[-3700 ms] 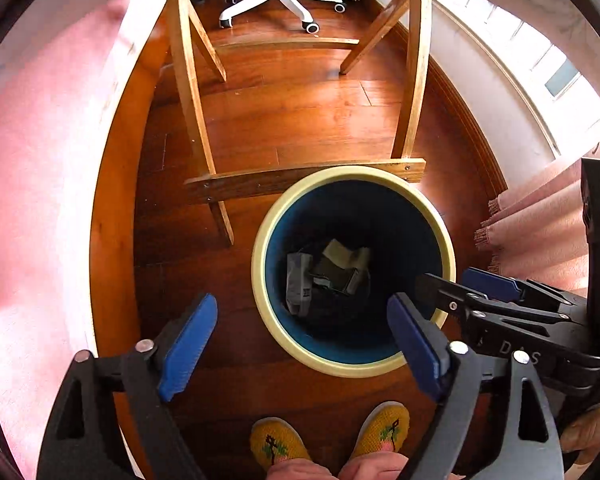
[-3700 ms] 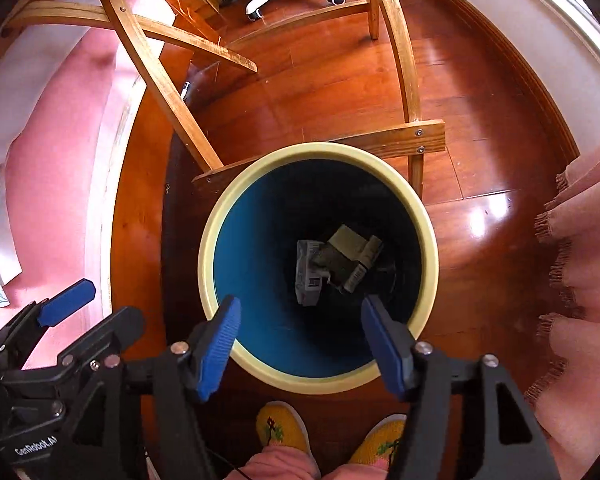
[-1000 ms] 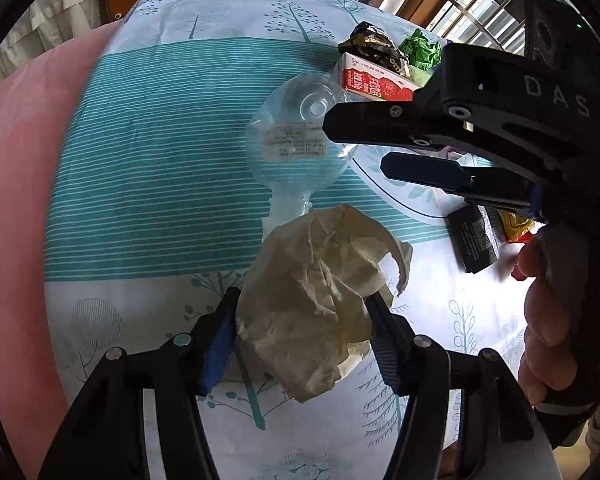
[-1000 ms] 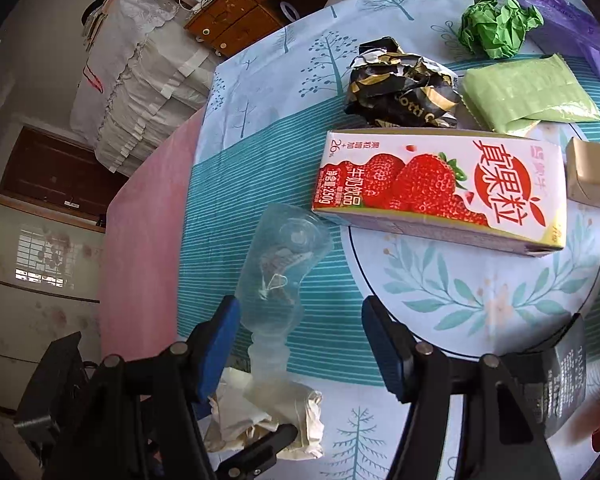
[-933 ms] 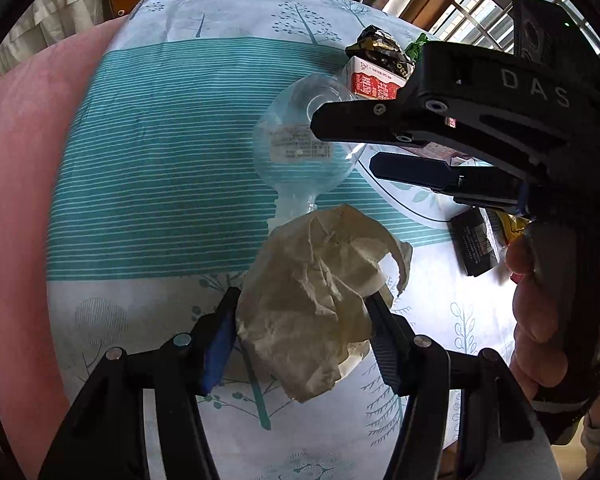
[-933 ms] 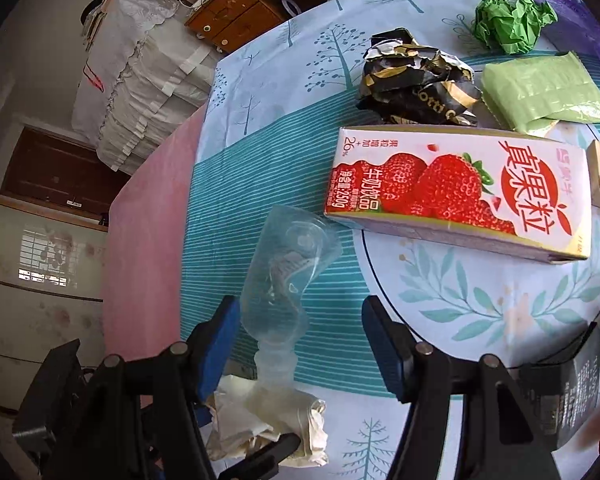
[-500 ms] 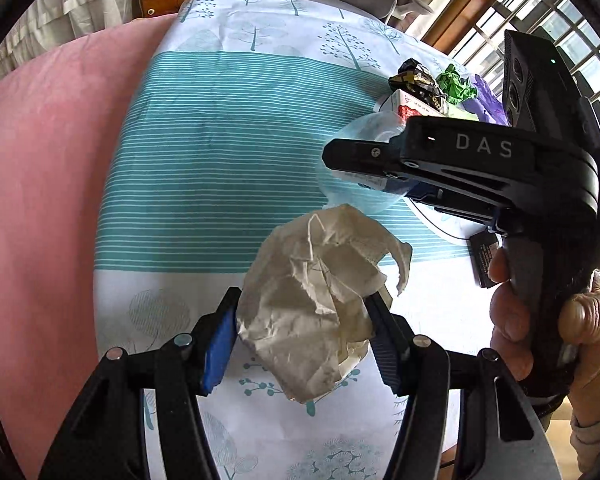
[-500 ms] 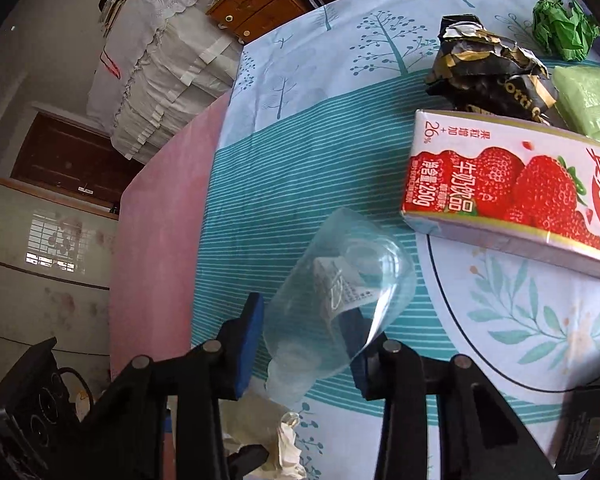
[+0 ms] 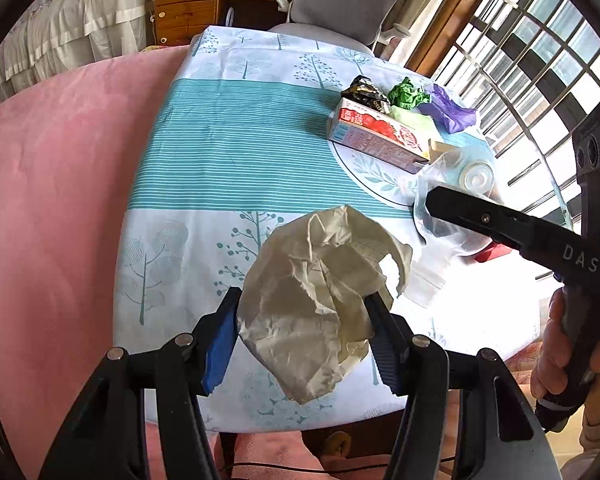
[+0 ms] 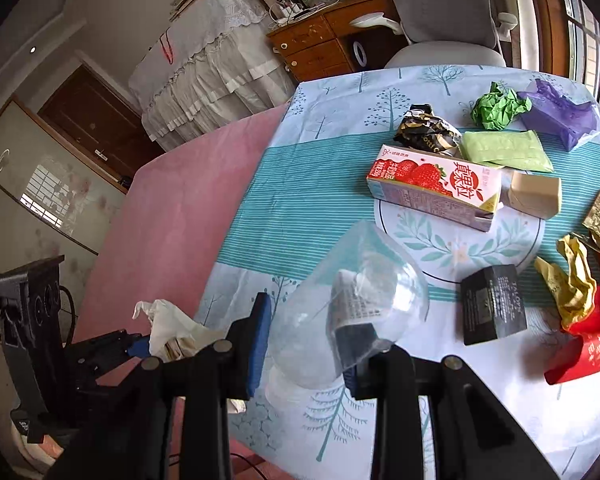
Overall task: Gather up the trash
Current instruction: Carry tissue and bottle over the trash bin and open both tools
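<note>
Table (image 9: 228,152): littered with wrappers.
Left gripper (image 9: 300,344): clamps crumpled paper (image 9: 316,296) for binning.
Right gripper (image 10: 304,344): clamps clear bottle (image 10: 352,304).

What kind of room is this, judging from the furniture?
Probably a lived-in room at home: a table with a tree-print tablecloth, a wooden chest of drawers and a grey office chair.

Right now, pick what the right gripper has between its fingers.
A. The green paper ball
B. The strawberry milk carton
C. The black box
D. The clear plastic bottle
D: the right gripper is shut on the clear plastic bottle, lifted off the tablecloth.
</note>
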Demonstrator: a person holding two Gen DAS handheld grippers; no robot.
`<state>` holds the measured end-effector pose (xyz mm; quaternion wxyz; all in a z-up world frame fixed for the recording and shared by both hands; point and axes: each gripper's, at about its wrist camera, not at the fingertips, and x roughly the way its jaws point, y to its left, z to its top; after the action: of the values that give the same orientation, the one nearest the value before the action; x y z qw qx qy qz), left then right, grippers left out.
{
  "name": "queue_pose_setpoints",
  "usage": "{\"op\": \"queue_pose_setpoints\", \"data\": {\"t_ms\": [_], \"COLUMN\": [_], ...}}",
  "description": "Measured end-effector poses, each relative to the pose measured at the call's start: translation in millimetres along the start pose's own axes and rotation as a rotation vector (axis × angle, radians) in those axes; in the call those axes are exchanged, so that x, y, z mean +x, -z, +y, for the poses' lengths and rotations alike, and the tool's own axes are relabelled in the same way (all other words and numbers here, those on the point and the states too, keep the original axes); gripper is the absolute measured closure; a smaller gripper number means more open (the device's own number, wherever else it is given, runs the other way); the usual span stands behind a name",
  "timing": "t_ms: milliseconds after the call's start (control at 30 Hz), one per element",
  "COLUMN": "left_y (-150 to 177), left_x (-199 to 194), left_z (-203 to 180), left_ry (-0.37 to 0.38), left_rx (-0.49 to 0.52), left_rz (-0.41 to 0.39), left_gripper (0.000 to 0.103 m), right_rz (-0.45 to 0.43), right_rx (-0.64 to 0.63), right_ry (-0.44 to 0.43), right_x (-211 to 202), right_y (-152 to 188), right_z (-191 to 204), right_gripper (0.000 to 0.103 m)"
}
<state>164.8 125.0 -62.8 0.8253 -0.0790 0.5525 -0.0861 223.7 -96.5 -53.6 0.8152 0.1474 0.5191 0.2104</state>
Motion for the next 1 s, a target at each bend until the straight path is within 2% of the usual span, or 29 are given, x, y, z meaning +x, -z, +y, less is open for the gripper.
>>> {"op": "queue_pose_setpoints", "data": {"t_ms": [267,400,567,800,1000], "left_y": [98.5,150.0,199.0,237.0,261.3], "left_x": [-47.9,-58.6,-59.6,-38.0,23.3], "left_z": [-79.6,-113.9,-147.2,-167.9,-155.3], "left_ry": [0.008,0.009,0.001,-0.041,-0.046], "left_rx": [0.007,0.021,0.068,0.155,0.145], "left_rz": [-0.073,-0.063,0.001,0.072,0.152], "left_gripper": [0.045,0.045,0.045,0.045,0.045], "right_rz": [0.020,0.047,0.065,0.094,0.159], "right_rx": [-0.090,-0.112,-0.115,0.009,0.113], "right_ry": [0.016,0.027,0.041,0.063,0.119], "right_x": [-92.6,-122.1,-145.6,-141.4,-88.2], "right_y": [115.9,169.0,223.7,271.1,302.3], "right_z": [-4.8,-8.0,-13.0,-37.6,-73.6], "right_gripper": [0.072,0.072,0.072,0.072,0.072]}}
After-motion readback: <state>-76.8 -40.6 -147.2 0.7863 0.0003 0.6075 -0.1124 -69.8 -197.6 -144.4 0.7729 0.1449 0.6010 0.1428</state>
